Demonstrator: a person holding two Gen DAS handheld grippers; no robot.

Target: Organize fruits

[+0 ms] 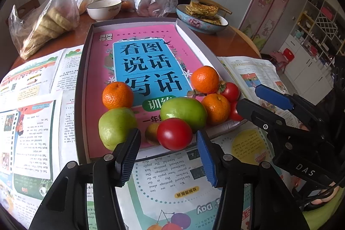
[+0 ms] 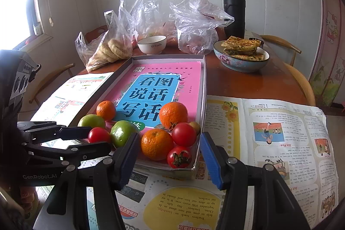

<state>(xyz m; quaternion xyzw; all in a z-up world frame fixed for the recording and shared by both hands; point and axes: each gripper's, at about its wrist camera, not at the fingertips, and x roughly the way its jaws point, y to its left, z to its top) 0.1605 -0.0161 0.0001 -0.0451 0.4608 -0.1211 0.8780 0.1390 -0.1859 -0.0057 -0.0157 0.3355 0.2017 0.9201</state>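
A shallow grey box tray (image 1: 83, 70) (image 2: 203, 87) holds a pink book and fruit at its near end. In the left wrist view there are tangerines (image 1: 117, 95), two green fruits (image 1: 116, 127) and red tomatoes (image 1: 174, 134). My left gripper (image 1: 168, 148) is open, its fingers either side of the nearest tomato, just short of it. My right gripper (image 2: 169, 150) is open at the tray's near right corner, in front of a tangerine (image 2: 157, 143) and a stemmed tomato (image 2: 179, 157). Each gripper shows in the other's view: the right one (image 1: 254, 98) and the left one (image 2: 97, 139).
Newspapers (image 2: 269, 133) cover the wooden table around the tray. Behind it stand a white bowl (image 2: 152, 44), plastic bags of food (image 2: 194, 25), a blue bowl of pancakes (image 2: 241, 59) and a black flask (image 2: 234, 12). Chairs ring the table.
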